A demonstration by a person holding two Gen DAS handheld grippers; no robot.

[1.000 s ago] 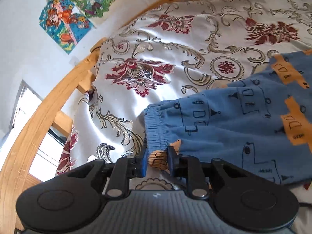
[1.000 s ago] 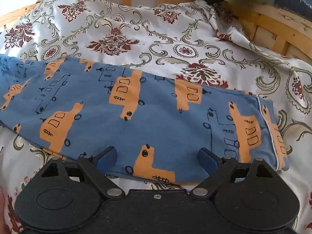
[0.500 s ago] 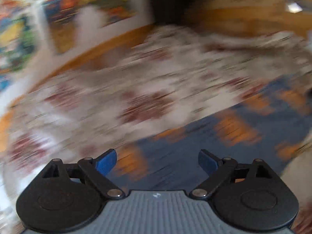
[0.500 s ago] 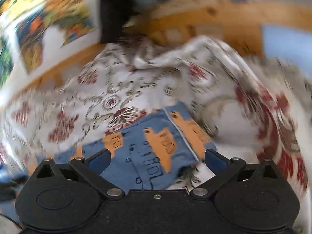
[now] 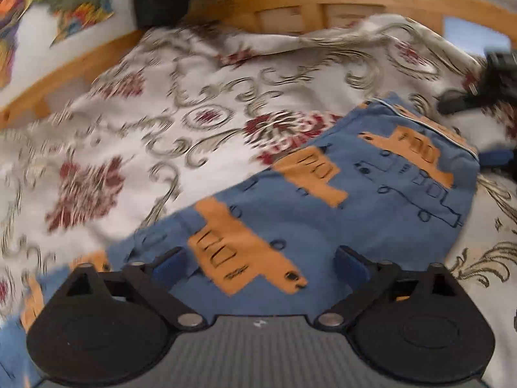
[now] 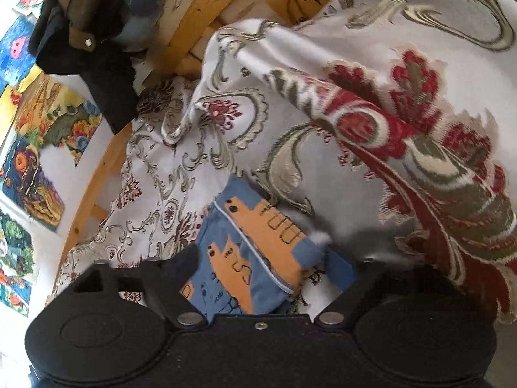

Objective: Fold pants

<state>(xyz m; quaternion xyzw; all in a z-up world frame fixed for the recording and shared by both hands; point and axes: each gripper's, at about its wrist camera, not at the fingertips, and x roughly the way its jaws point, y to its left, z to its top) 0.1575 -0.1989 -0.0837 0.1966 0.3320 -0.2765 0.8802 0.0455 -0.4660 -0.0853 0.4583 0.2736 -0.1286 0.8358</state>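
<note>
Blue pants (image 5: pixel 323 213) printed with orange vehicles lie flat across the floral bedspread (image 5: pixel 168 123). My left gripper (image 5: pixel 258 265) is open just above the leg fabric and holds nothing. In the right wrist view, the white-piped hem end of the pants (image 6: pixel 255 252) lies between the wide-apart jaws of my right gripper (image 6: pixel 261 268), which is open. The left wrist view shows the right gripper's fingers (image 5: pixel 497 158) at the far right by that hem. The waistband is out of view.
A wooden bed rail (image 5: pixel 290 3) curves behind the bedspread, with dark clothing (image 6: pixel 80 32) draped over it. Colourful posters (image 6: pixel 29 161) hang on the white wall. A raised fold of bedspread (image 6: pixel 404 113) bulges close to the right of the hem.
My left gripper let go of the waistband, opened and swung right along the leg. My right gripper stayed open and moved from mid-leg to the hem end.
</note>
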